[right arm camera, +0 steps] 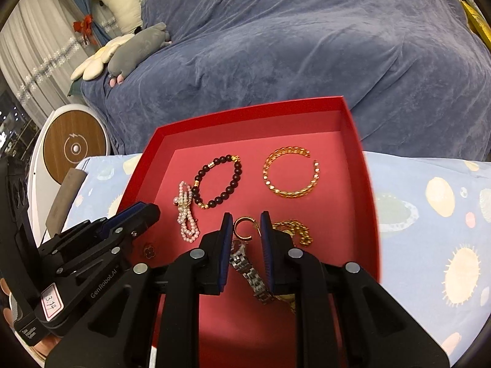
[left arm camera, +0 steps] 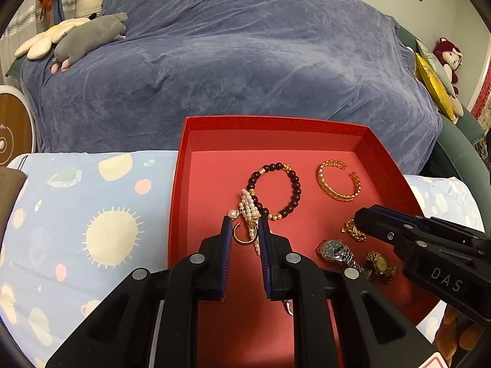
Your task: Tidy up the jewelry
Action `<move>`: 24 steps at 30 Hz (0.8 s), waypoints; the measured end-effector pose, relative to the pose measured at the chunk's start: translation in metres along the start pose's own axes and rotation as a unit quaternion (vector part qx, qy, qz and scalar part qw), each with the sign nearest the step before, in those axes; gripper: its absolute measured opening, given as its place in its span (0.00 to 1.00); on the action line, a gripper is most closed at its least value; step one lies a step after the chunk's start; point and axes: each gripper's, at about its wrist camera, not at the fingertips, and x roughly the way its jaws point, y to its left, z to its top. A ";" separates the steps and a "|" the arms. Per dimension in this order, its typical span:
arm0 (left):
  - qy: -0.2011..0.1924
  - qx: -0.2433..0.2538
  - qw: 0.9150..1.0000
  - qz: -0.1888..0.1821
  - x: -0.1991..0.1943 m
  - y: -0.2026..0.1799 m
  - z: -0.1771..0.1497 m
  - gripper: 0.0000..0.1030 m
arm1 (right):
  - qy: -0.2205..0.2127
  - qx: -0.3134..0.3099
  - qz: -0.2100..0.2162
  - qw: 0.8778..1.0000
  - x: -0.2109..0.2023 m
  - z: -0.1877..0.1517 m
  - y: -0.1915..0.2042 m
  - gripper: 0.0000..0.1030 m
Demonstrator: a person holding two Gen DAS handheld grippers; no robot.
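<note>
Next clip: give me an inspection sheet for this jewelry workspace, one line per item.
Surface: table under a planet-print cloth.
Job's things: open red box holding a dark bead bracelet, gold cuff, pearl strand, small gold ring, gold chain, silver watch and gold watch.
Clutter: nothing seen on the cloth.
Grippers: left gripper over the pearls and ring; right gripper over the ring and silver watch; both sets of fingers slightly apart, holding nothing.
Cables: nothing seen.
Surroundings: bed under a blue blanket, plush toys, round wood-faced device.
</note>
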 end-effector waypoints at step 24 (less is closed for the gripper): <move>-0.042 -0.042 0.998 -0.005 -0.124 0.012 -0.040 0.41 | -0.070 -0.005 -0.015 0.997 -0.150 -0.079 0.007 0.43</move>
